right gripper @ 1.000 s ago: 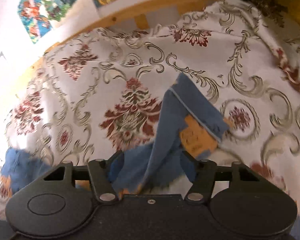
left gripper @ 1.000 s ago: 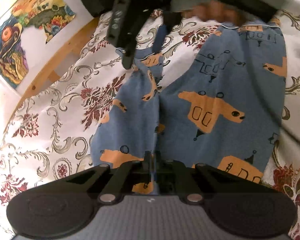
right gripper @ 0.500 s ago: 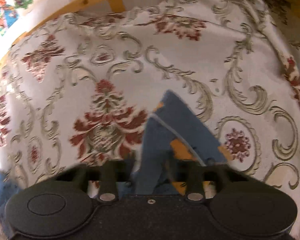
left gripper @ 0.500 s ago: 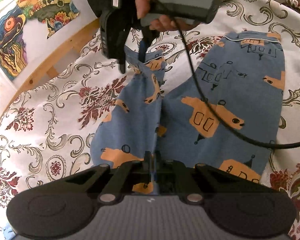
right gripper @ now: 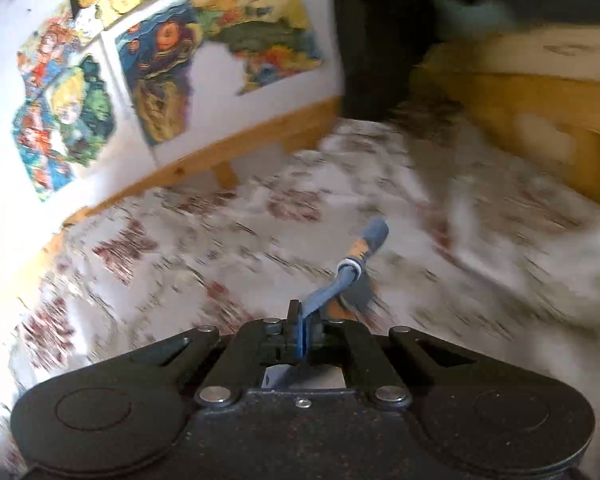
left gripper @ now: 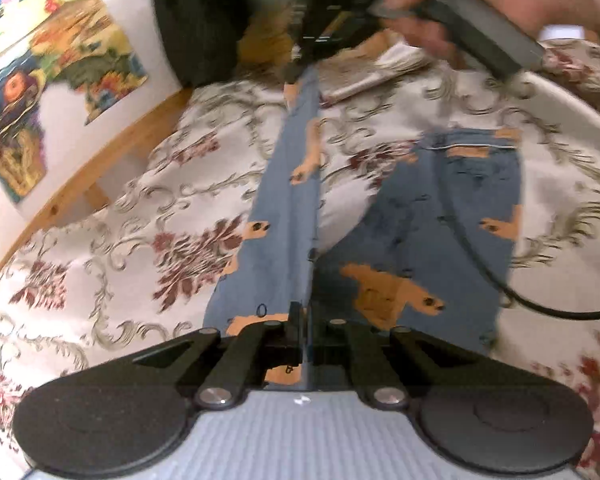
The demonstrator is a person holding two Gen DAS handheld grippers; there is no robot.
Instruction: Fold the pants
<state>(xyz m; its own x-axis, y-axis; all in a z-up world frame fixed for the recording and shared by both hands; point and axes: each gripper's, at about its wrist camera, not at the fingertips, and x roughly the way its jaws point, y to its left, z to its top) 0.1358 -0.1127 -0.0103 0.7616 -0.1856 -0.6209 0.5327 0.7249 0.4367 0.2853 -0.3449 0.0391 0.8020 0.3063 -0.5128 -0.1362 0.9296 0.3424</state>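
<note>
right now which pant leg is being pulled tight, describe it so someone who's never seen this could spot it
On the floral bedspread lie blue pants printed with orange animals. One leg runs as a narrow taut strip from the left claw near the camera up to the right claw at the far end. Unlike it, the other leg lies wide and flat beside it.

Blue pants, orange prints; floral bedspread
</note>
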